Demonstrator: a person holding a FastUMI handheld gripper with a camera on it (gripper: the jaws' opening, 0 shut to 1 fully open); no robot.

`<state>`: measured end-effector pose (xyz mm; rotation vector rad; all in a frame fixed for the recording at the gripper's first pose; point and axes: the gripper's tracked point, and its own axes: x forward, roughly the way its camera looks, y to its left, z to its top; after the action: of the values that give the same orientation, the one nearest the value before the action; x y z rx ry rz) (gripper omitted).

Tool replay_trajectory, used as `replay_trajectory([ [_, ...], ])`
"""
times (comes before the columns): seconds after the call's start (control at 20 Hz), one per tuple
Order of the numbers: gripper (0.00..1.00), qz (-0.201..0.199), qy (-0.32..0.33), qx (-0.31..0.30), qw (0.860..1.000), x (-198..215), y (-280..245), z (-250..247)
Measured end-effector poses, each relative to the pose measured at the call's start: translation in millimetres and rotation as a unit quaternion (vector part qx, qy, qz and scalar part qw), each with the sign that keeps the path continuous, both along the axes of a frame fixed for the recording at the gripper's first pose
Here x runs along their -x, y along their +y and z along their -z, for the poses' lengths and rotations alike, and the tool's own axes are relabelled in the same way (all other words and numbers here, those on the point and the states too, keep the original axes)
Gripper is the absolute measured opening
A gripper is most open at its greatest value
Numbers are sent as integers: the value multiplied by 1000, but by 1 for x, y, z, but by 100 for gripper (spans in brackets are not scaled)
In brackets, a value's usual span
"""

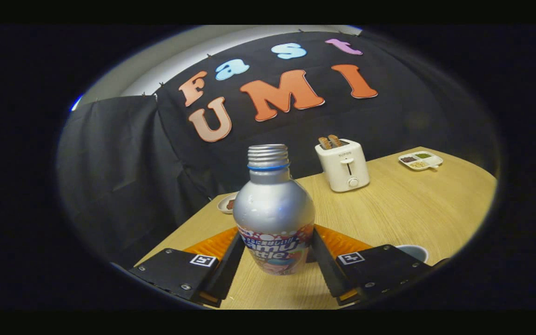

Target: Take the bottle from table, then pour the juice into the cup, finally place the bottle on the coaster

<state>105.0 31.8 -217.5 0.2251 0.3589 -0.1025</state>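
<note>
Wooden table (403,209) under black-draped booth wall; tongs (275,260) clamp the bottle (273,218).

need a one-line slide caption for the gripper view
Gripper fingers clamp an uncapped silver bottle upright over the wooden table, toaster beyond.

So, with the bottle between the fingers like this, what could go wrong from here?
1. The bottle has no cap, so a quick lift or tilt could spill juice on the table.
2. The tool holds it low, on the label; the smooth round body may slip or lean.
3. The cup sits close beside one finger and could be knocked.
</note>
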Motion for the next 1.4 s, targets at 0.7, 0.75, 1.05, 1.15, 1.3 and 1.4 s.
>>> replay_trajectory([
  [0.7,79,38,50,98,993,-57,-23,63],
  [0.75,79,38,43,102,993,-58,-23,62],
  [1.05,83,28,69,121,990,-50,-20,73],
  [1.15,92,25,58,141,988,-45,-20,65],
  [1.3,97,9,36,137,990,-33,-10,43],
  [1.4,97,-6,21,131,991,-23,-4,26],
])
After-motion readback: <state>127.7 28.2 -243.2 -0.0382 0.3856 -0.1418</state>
